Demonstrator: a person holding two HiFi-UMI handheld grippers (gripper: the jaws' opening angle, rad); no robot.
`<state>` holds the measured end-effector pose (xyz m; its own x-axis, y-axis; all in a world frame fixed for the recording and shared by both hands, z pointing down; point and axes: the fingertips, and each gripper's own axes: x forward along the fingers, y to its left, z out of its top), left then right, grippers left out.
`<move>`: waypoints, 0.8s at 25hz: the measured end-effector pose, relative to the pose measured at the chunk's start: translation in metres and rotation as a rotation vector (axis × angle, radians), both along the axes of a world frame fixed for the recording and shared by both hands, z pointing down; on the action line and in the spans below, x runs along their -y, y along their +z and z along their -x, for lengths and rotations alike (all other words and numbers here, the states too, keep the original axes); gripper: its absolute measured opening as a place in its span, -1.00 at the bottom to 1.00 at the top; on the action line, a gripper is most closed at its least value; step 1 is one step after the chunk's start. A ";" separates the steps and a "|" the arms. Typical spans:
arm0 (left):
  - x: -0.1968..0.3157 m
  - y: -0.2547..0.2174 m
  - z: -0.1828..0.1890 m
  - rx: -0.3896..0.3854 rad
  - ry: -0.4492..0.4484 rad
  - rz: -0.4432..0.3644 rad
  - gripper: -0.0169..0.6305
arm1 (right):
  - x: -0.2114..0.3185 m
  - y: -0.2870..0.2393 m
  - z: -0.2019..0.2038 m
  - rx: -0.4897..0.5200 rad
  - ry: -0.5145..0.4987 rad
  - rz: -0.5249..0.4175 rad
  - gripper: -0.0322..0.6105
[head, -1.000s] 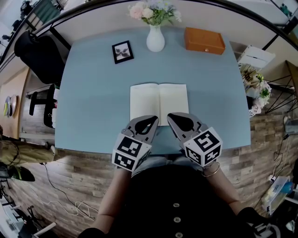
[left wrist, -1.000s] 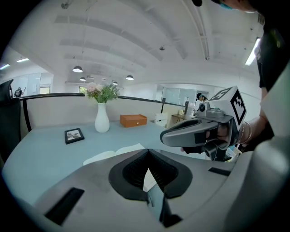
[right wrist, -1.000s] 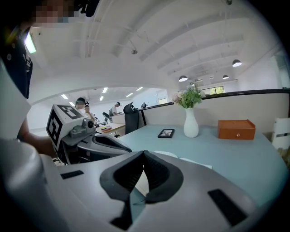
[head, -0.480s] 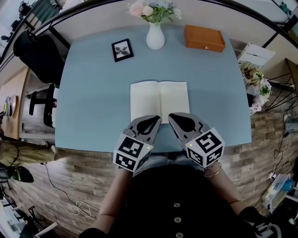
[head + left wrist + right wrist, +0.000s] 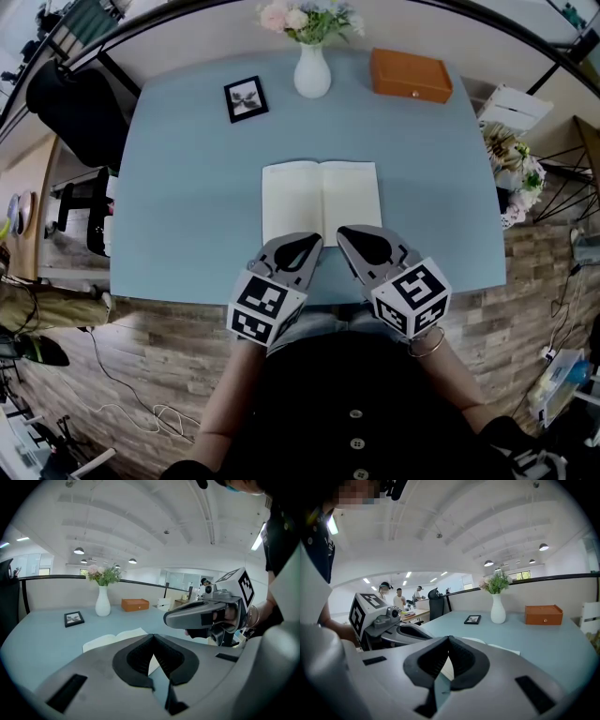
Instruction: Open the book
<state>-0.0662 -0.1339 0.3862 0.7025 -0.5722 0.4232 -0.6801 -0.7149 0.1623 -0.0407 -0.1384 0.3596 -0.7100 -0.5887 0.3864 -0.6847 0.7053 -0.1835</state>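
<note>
head view, with both gripper views: the book [image 5: 321, 199] lies open and flat on the blue table [image 5: 187, 187], blank pages up, its spine running straight away from me, near the middle of the table and toward my edge. my left gripper [image 5: 314, 240] and my right gripper [image 5: 345, 233] sit side by side at the table's near edge, tips pointing at the book's near margin, left tip before the left page, right tip before the right page; whether either tip touches the paper i cannot tell. each gripper's own view shows its jaws brought together at the tips, with nothing clamped between them. along the far edge stand a small black picture frame [image 5: 246, 100], a white vase of flowers [image 5: 312, 70] and an orange box [image 5: 411, 77], all well apart from the book.
</note>
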 end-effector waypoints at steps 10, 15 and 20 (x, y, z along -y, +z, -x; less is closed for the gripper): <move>-0.002 -0.001 0.001 0.003 0.007 -0.009 -0.91 | -0.003 -0.001 0.004 -0.007 -0.016 -0.011 -0.90; -0.001 -0.001 0.000 -0.003 0.007 -0.006 -0.91 | -0.005 0.001 0.006 -0.029 -0.042 -0.015 -0.90; -0.002 0.000 -0.001 0.001 0.012 -0.007 -0.91 | -0.007 0.005 0.006 -0.070 -0.079 -0.014 -0.90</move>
<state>-0.0653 -0.1319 0.3858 0.7088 -0.5665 0.4203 -0.6716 -0.7242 0.1564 -0.0465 -0.1314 0.3648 -0.7261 -0.5376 0.4287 -0.6375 0.7599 -0.1267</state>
